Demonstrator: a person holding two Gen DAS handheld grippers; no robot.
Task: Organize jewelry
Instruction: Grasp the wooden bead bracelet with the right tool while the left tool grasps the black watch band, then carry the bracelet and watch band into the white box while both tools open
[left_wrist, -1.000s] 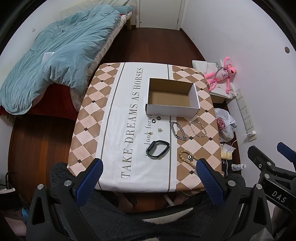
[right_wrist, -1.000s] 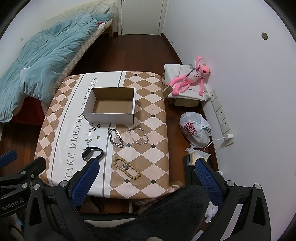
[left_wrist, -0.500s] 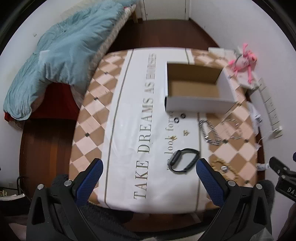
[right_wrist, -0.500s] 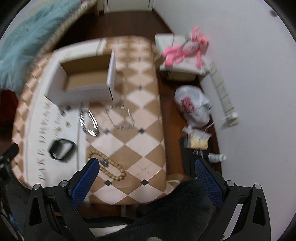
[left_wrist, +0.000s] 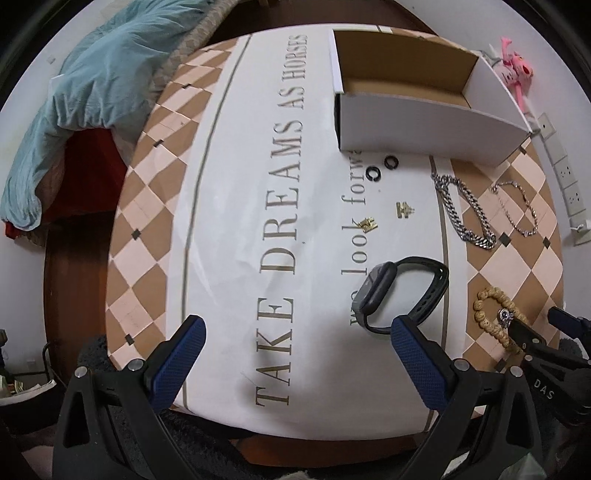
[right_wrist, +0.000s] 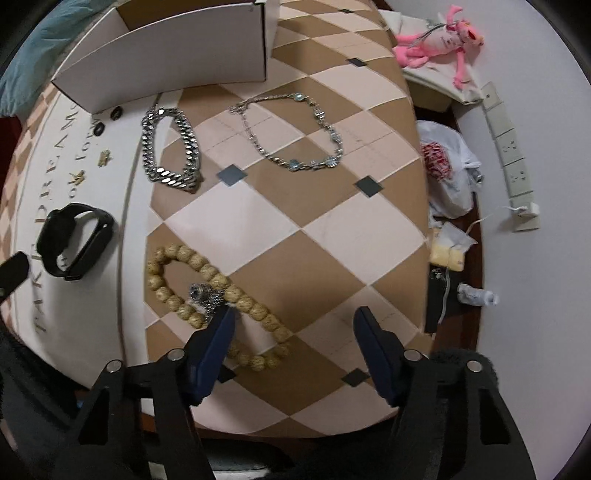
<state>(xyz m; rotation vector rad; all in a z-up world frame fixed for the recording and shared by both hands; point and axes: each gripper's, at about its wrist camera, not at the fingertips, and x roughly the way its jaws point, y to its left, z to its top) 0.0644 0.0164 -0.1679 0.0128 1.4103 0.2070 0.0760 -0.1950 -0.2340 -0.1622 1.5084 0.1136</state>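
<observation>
Left wrist view: our left claw (left_wrist: 293, 338) hangs spread over the table (left_wrist: 236, 229), nothing between its jaws. The black watch (left_wrist: 402, 291) lies just ahead of its right finger; the box (left_wrist: 424, 125) sits far ahead.

Right wrist view: our right claw (right_wrist: 293, 323), jaws just narrowing, stands partly spread, pinching nothing. The bead bracelet (right_wrist: 207, 295) lies at its left finger; two silver chains (right_wrist: 171, 147) lie ahead.

Lighting was dim, even, indoor. Soft gripper shadows fell on the tablecloth (left_wrist: 229, 280). Fisheye distortion bent the table edges; dark vignetting ringed both views. Slight motion blur softened detail.
</observation>
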